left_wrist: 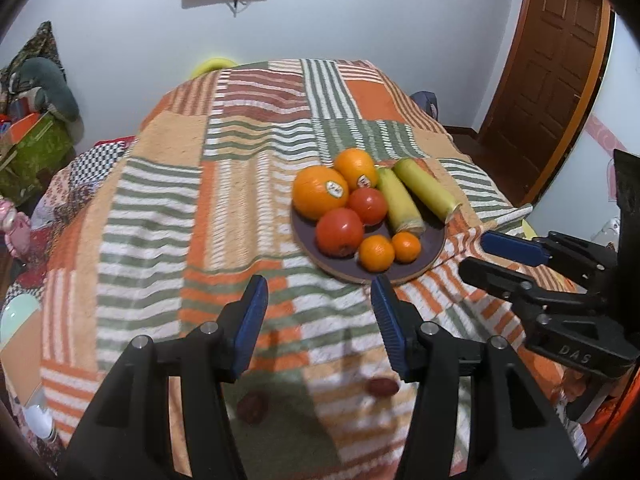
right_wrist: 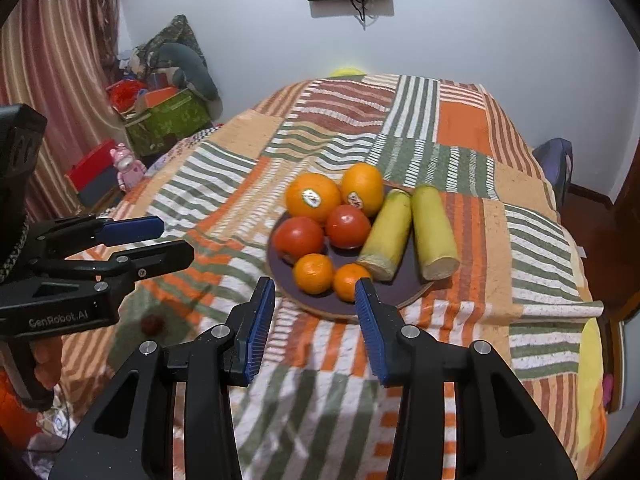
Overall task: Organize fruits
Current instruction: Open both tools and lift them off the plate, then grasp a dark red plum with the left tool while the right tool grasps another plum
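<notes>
A dark round plate sits on the striped cloth. It holds two large oranges, two tomatoes, two small mandarins and two ears of corn. Two dark red dates lie on the cloth near the front; one shows in the right wrist view. My left gripper is open and empty, just short of the plate. My right gripper is open and empty at the plate's near rim.
The table is covered by a patchwork cloth. Boxes and toys stand on the floor at the left. A wooden door is at the right. A chair back stands behind the table.
</notes>
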Tool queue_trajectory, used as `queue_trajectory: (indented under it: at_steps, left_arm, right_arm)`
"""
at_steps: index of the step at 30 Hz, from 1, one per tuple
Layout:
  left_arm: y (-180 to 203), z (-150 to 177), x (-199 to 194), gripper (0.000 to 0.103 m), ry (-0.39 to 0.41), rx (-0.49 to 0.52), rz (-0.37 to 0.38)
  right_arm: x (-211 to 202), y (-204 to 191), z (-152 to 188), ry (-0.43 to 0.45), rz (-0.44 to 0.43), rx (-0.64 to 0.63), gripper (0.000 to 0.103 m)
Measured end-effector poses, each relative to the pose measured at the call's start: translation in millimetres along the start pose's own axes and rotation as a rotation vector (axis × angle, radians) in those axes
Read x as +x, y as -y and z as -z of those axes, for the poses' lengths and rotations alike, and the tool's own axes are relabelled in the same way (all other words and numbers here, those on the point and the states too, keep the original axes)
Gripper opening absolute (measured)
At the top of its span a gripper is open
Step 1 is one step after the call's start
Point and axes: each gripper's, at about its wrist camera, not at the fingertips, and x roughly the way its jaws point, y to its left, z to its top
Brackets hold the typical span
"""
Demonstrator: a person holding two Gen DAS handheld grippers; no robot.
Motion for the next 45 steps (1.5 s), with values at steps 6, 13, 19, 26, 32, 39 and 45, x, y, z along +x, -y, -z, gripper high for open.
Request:
queue_trajectory:
  at_steps: [6,13,19,26,32,39,45]
  left_arm:
    - [-15.9,23.8,-17.0,0.053,-0.013,-0.018,-0.029]
    - [-33.4,58.3,-13.5,0.053,-0.069,-0.051,-0.049]
    - [-47.9,82.4,-1.9,0.053,-0.122,-0.090,-0.049]
    - [-50.5,90.5,11.8,0.043,-0.146,-0.101,-0.028]
    - [-53.3,91.8,28.1,0.028,-0.173,-0.113,-0.027]
    - [-51.6,92.0,33.8,0.020,-0.173,-0.109,-0.009]
    - [-49.6,91.6,31.4,0.019,-0.170,-0.096,-0.023]
  right_arm:
    - [-4.1,-23.9,10.7,-0.014,-0.020,-0.031,0.038]
    - [7.1,-41.6,25.4,-0.063,-0.055,-0.036,0.038]
    - [19.6,-53.4,35.9,-0.112,-0.087,-0.031,0.038]
    - [39.5,-62.1,48.8,-0.181,-0.117,-0.038,0.031]
    - [51.4,-62.4,53.5,-0.210,-0.107,-0.048,0.028]
    - [59.2,-60.1,58.5,-0.232,-0.115,-0.047,0.023]
    - [55.7,-57.0,57.8,-0.219,-0.118,-0.037,0.020]
